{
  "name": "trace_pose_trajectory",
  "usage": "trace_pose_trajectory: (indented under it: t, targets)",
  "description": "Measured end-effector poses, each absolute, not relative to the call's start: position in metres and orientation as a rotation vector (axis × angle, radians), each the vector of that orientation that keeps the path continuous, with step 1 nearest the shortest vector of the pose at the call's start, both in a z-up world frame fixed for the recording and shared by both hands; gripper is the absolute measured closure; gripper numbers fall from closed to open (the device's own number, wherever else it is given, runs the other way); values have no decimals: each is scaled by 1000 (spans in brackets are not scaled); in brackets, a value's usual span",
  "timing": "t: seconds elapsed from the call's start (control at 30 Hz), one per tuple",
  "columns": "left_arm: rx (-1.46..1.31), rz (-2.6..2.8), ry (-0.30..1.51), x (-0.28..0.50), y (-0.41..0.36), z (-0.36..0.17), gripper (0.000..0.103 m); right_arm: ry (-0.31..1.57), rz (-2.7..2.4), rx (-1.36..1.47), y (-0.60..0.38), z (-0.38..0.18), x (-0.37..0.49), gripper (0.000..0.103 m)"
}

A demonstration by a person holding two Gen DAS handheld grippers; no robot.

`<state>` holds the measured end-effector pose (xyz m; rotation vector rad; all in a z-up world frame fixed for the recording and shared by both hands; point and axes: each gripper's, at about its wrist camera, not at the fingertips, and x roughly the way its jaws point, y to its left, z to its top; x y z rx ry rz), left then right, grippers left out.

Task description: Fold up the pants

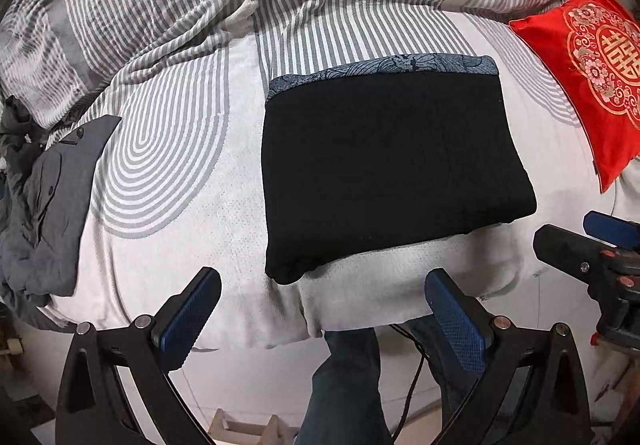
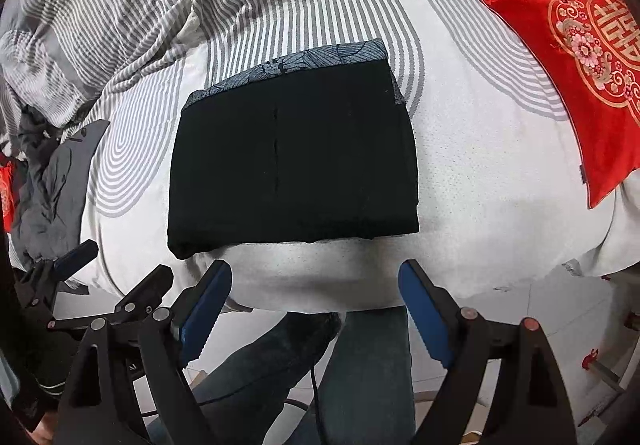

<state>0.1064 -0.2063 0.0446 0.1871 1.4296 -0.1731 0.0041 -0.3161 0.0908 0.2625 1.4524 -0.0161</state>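
Striped bed (image 1: 168,205): folded black pants (image 1: 384,173) flat; left hand-held gripper (image 1: 320,309), right hand-held gripper (image 2: 316,309) wide apart, empty, touching nothing.

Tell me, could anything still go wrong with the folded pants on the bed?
Maybe. The black pants lie folded close to the bed's front edge, so a bump could slide them off. Both tongs, left and right, hang open just in front, so a careless push might mess up the fold.

My views are evenly, softly lit; fisheye bending darkens the corners, and the black pants (image 1: 392,173) lose all fold detail.
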Motion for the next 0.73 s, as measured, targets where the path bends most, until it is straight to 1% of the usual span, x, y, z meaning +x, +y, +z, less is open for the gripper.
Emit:
trace_pose_trajectory:
  t: [0.73]
  targets:
    - [206,-208,1427,108,-213,43,1,1459,-24,242,-310,90,7,15]
